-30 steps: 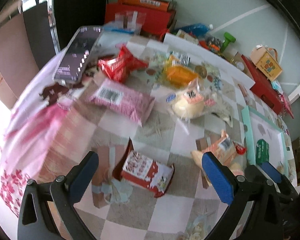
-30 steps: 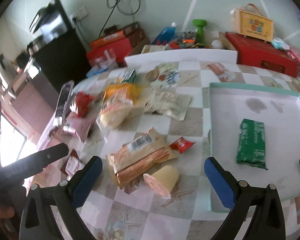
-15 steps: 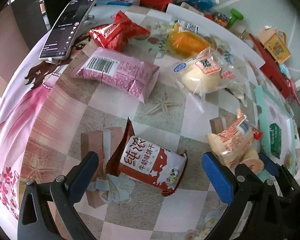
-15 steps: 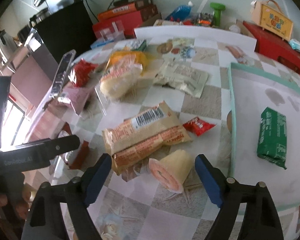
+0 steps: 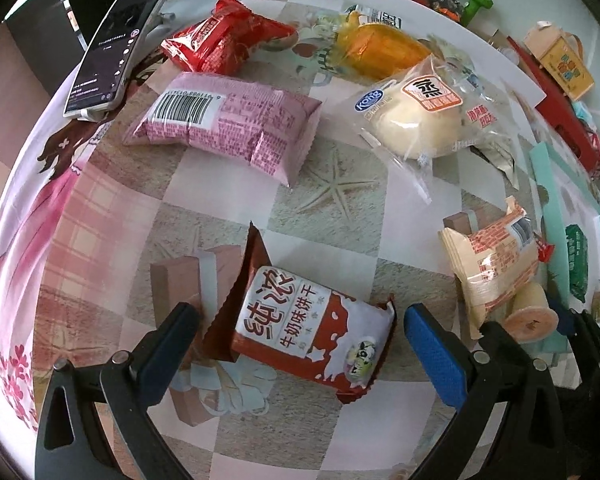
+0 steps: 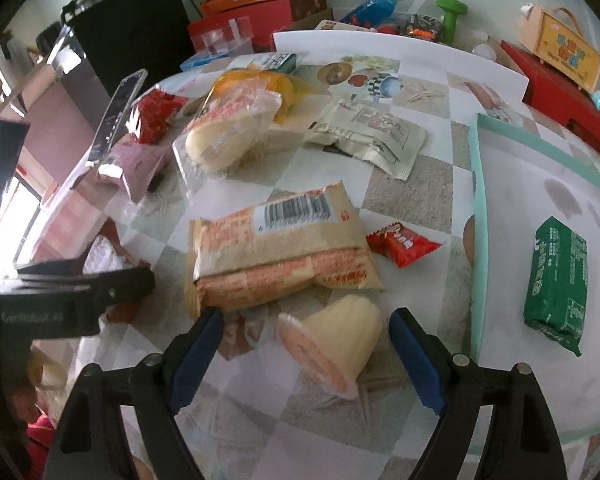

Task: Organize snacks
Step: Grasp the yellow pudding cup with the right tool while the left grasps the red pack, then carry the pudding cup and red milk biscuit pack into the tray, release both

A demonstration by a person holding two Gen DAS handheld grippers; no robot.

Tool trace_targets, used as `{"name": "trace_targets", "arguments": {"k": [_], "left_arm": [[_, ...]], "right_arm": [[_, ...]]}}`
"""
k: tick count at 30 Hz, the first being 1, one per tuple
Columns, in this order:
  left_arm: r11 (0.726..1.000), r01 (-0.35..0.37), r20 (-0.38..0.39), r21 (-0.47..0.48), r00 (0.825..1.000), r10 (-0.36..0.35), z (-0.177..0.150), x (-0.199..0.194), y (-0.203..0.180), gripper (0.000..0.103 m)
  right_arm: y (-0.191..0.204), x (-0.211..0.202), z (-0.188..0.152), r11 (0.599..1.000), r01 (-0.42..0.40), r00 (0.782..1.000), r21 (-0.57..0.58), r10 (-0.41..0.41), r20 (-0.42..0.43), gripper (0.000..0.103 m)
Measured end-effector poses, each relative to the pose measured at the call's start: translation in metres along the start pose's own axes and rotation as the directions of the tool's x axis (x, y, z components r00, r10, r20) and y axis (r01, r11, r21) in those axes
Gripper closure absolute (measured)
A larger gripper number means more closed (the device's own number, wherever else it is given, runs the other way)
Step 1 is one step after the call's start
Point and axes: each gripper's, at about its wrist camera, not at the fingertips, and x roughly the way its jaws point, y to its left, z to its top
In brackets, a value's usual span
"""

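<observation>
Left wrist view shows the left gripper [image 5: 296,342] wide open around the brown milk biscuit pack [image 5: 300,330] without touching it, while the right gripper [image 6: 304,350] sits open around the jelly cup [image 6: 334,338] beside the tray [image 6: 478,240].

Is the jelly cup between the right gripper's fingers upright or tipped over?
Tipped over. The jelly cup lies on its side on the table, its sealed pink lid facing the camera, its narrow base pointing away.
</observation>
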Motion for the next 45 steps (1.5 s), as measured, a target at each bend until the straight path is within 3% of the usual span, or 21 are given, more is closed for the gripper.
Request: {"name": "trace_targets", "arguments": {"k": [4,9,14,17,18,22,25,34,40,45], "left_arm": [[1.0,-0.011,-0.004,0.012,1.0,0.011,-0.002,0.004,-0.002,0.0],[1.0,-0.019,-0.006,0.02,1.0,0.019,-0.001,0.007,-0.008,0.0],[0.999,-0.02,-0.009,0.031,1.0,0.021,-0.003,0.007,-0.014,0.0],[0.998,-0.023,-0.009,0.056,1.0,0.023,-0.006,0.008,-0.02,0.0],[0.998,-0.024,-0.008,0.065,1.0,0.024,-0.007,0.008,-0.022,0.002],[0.993,-0.056,0.029,0.104,0.998,0.053,-0.01,0.003,-0.032,0.03],[0.992,-0.061,0.039,0.11,0.998,0.057,-0.011,0.001,-0.035,0.036],[0.996,-0.029,0.102,0.086,0.995,0.02,-0.007,-0.022,-0.032,0.038],[0.996,-0.011,0.215,0.092,0.977,-0.009,-0.005,-0.057,-0.033,0.037],[0.994,0.024,0.278,0.107,0.959,-0.053,0.0,-0.076,-0.031,0.037]], "right_arm": [[-0.001,-0.004,0.0,1.0,0.018,1.0,0.008,-0.018,0.007,0.029],[-0.007,-0.008,0.002,0.998,0.05,0.999,0.034,-0.05,0.015,0.037],[0.002,-0.009,0.002,0.994,0.106,0.994,-0.02,-0.106,0.002,0.04],[0.006,-0.01,0.003,0.994,0.107,0.994,-0.033,-0.107,0.005,0.051],[0.006,-0.011,0.004,0.994,0.107,0.994,-0.034,-0.106,0.007,0.051],[0.005,-0.012,0.003,0.994,0.106,0.994,-0.031,-0.106,0.011,0.051],[0.003,-0.012,0.003,0.994,0.11,0.994,-0.022,-0.109,0.014,0.051],[-0.003,-0.04,0.006,0.996,0.084,0.99,0.035,-0.088,0.11,0.051],[-0.007,-0.07,0.012,0.995,0.069,0.972,0.069,-0.083,0.221,0.051],[-0.015,-0.073,0.013,0.993,0.068,0.968,0.1,-0.089,0.234,0.051]]}}
